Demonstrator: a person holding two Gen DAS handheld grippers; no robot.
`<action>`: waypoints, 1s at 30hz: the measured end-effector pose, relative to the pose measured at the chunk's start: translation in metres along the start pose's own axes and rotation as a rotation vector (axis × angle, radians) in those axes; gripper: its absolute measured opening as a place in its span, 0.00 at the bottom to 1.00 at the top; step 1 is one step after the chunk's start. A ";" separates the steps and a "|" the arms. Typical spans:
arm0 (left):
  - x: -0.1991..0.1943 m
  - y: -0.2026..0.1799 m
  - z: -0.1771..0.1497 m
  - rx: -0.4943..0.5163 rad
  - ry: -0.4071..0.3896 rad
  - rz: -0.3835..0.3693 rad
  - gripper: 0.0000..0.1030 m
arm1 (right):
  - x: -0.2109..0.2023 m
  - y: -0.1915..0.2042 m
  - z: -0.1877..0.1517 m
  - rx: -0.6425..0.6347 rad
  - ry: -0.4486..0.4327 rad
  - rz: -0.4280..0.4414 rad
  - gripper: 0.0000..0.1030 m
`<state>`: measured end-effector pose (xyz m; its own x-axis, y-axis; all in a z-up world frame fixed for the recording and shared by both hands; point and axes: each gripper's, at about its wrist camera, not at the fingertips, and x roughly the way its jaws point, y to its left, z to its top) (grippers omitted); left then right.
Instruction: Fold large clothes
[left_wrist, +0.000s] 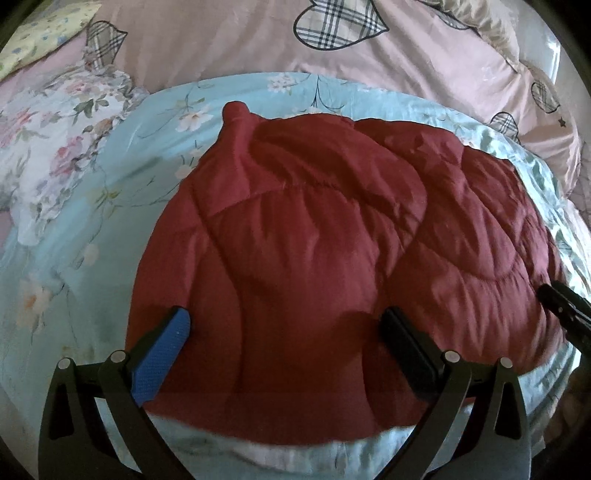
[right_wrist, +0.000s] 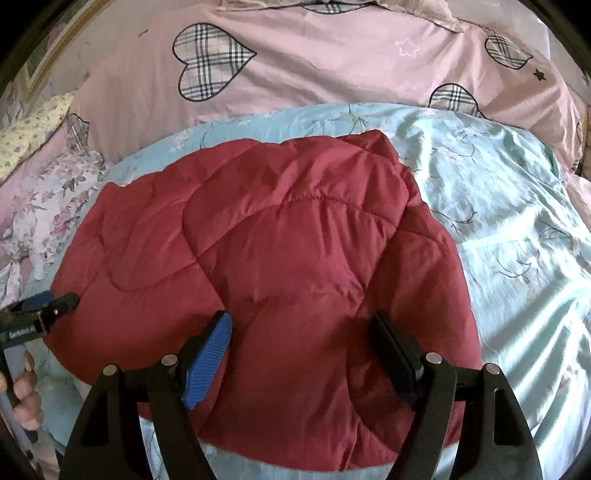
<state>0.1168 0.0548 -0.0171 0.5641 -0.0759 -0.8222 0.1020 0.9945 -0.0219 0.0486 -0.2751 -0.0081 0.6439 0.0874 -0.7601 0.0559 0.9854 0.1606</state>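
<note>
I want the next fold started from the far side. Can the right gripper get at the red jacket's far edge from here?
Probably yes: the right gripper is open above the red jacket, and nothing lies between it and the far edge.

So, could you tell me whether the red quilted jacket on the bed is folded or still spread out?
Folded. The red quilted jacket lies as a compact bundle on the light blue floral quilt, with one padded layer overlapping another and no sleeve stretched outward.

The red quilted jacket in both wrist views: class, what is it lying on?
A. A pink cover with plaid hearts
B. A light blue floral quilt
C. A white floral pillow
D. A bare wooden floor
B: the red quilted jacket rests on the light blue floral quilt, whose fabric shows around its edges.
</note>
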 end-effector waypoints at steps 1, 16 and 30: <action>-0.003 0.001 -0.003 -0.007 0.000 -0.008 1.00 | -0.002 0.001 -0.001 -0.006 -0.008 0.006 0.77; 0.007 -0.014 -0.020 0.050 0.021 0.015 1.00 | 0.007 -0.008 -0.019 0.023 0.004 -0.004 0.77; 0.015 -0.017 -0.019 0.061 0.013 0.027 1.00 | -0.023 0.020 -0.002 -0.034 -0.075 0.033 0.77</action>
<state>0.1077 0.0379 -0.0400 0.5570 -0.0483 -0.8291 0.1374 0.9899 0.0347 0.0336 -0.2568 0.0112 0.7007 0.1094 -0.7050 0.0087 0.9868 0.1618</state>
